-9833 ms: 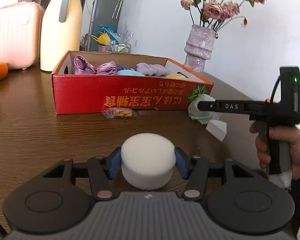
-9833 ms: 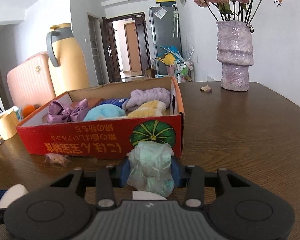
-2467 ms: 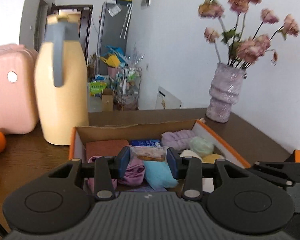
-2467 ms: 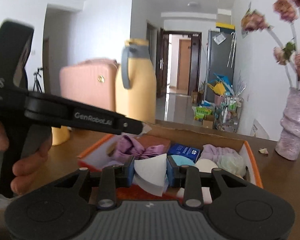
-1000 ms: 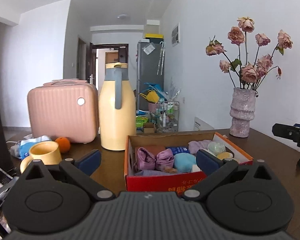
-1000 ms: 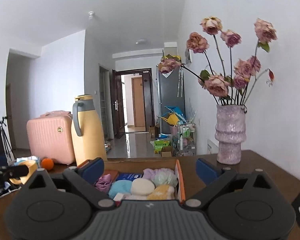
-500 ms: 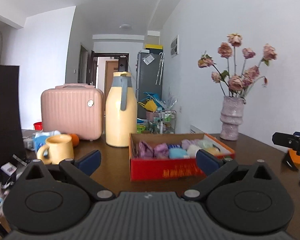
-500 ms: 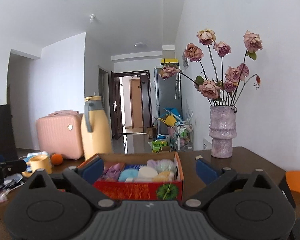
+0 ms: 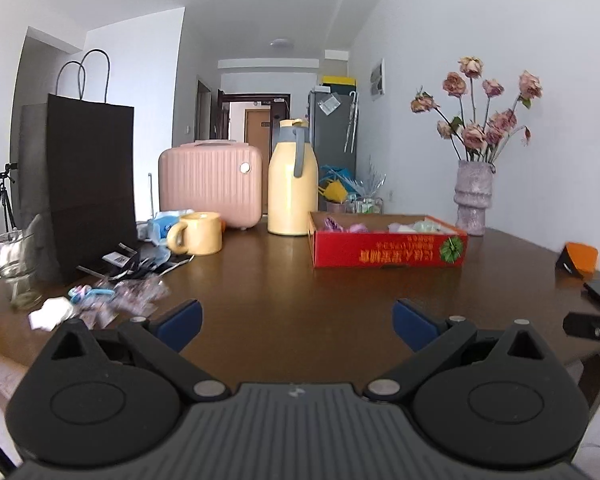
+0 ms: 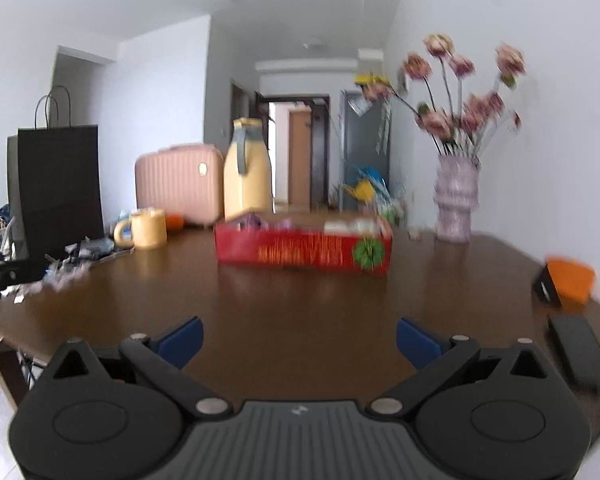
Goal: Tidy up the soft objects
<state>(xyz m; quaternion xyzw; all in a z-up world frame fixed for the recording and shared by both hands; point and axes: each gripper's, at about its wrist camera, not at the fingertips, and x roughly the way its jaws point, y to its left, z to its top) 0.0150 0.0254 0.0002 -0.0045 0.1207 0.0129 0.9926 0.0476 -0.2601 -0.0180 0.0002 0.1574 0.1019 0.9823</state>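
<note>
The red box (image 9: 388,246) sits on the brown counter (image 9: 292,300) at about 1 o'clock in the left wrist view and near 12 o'clock in the right wrist view, well apart from both tools. Over its rim show the tops of several soft things (image 9: 360,227), purple, pink, pale green and white; the right wrist view is too blurred to tell them apart. The bare stretch of counter in front of the box carries nothing soft, so the sorting looks largely or wholly done, with both tools held far from the box. The left gripper (image 9: 296,322) has its blue fingers (image 9: 180,320) spread wide with nothing between them, and the right gripper (image 10: 299,340) is likewise spread wide and empty. Behind the box at 12 o'clock stands a yellow flask (image 9: 293,182), with a pink case (image 9: 210,184) to its 9 o'clock side and a yellow mug (image 9: 198,234) nearer. A vase of dried roses (image 9: 474,200) stands at 2 o'clock. At 9 to 10 o'clock a black paper bag (image 9: 88,184) rises above a litter of wrappers (image 9: 116,300) and a glass (image 9: 12,268); whether any of that litter counts as soft things left to put away cannot be told. An orange thing (image 9: 578,258) lies at 3 o'clock.
</note>
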